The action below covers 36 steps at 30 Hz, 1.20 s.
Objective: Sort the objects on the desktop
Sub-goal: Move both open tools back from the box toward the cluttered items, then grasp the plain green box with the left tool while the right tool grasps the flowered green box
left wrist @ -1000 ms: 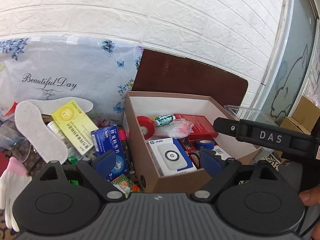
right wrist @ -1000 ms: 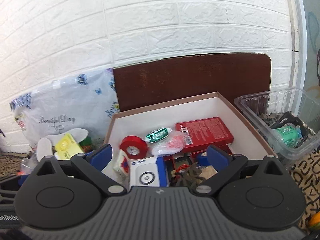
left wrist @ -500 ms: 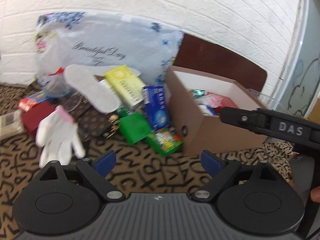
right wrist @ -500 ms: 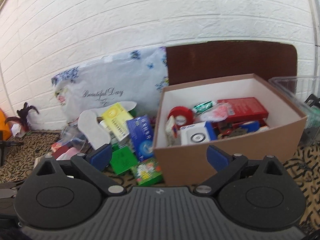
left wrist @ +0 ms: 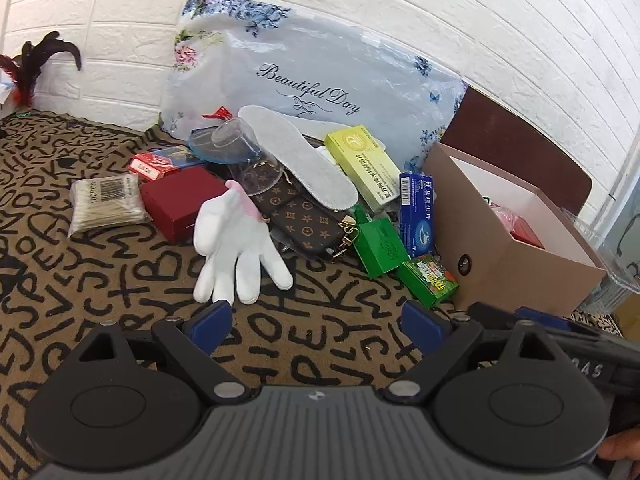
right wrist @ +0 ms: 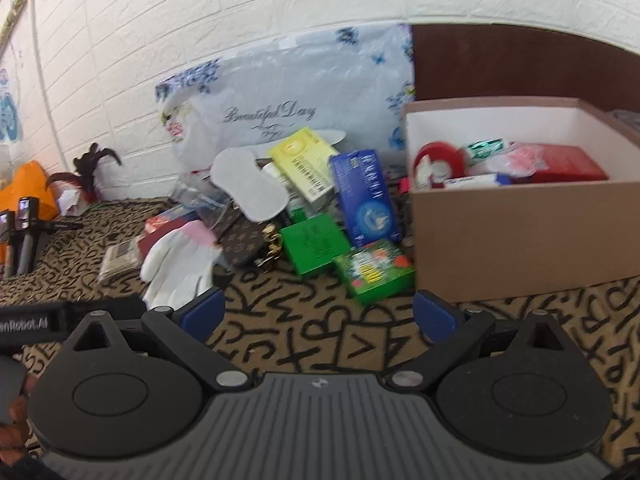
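Note:
A pile of loose objects lies on the letter-patterned cloth: a white glove (left wrist: 236,248) (right wrist: 176,260), a brown monogram pouch (left wrist: 304,220), a white insole (left wrist: 296,160), a yellow box (left wrist: 362,168), a blue box (left wrist: 416,216) (right wrist: 366,200), two green boxes (left wrist: 380,246) (left wrist: 430,284), a red box (left wrist: 182,202) and a cotton swab pack (left wrist: 106,204). A cardboard box (left wrist: 500,248) (right wrist: 520,216) on the right holds red tape (right wrist: 438,160) and other items. My left gripper (left wrist: 316,320) is open and empty, just in front of the glove. My right gripper (right wrist: 316,314) is open and empty, in front of the green boxes.
A floral plastic bag (left wrist: 312,76) leans on the white brick wall behind the pile. A brown board (right wrist: 520,64) stands behind the cardboard box. A clear plastic container (left wrist: 608,256) sits right of the box. Feathers (left wrist: 36,60) and an orange object (right wrist: 28,192) lie far left.
Both grippers have pulled back from over the cardboard box and swung left toward the pile. Both stay open and empty.

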Motion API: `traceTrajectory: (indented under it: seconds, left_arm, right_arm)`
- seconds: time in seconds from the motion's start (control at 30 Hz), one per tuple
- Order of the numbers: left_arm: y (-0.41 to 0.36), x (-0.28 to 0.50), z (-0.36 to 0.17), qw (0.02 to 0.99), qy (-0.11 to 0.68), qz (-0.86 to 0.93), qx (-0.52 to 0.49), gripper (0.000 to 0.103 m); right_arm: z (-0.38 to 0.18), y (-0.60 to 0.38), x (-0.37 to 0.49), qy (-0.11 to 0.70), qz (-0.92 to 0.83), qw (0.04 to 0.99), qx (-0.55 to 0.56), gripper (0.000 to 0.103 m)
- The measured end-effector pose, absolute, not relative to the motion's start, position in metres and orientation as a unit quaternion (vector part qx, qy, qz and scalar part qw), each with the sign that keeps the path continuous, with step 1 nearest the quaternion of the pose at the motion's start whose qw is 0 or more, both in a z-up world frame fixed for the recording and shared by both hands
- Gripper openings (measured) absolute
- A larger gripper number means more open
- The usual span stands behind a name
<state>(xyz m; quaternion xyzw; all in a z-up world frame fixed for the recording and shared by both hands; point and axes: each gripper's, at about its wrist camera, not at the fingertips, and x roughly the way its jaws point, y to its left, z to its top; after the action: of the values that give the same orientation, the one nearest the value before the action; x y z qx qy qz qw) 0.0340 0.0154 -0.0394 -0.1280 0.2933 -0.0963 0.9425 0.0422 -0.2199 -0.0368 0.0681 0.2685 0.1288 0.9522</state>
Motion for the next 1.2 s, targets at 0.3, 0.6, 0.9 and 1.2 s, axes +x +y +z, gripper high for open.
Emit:
traceTrajectory:
  seconds: [0.3, 0.6, 0.9, 1.2]
  left_arm:
    - [-0.019, 0.083, -0.04, 0.935, 0.27, -0.217, -0.074, 0.089]
    - [-0.04, 0.154, -0.07, 0.9, 0.341, -0.252, -0.097, 0.073]
    - [-0.052, 0.19, -0.086, 0.891, 0.362, -0.244, -0.123, 0.066]
    - [-0.047, 0.21, -0.094, 0.886, 0.373, -0.223, -0.161, 0.033]
  right_arm:
    - [-0.061, -0.204, 0.068, 0.274, 0.103, 0.955, 0.053, 0.094]
    - [-0.093, -0.2, 0.1, 0.302, 0.057, 0.95, 0.053, 0.083]
    - [-0.105, -0.201, 0.124, 0.301, 0.035, 0.95, 0.071, 0.074]
    - [-0.106, -0.203, 0.138, 0.291, 0.003, 0.953, 0.087, 0.05]
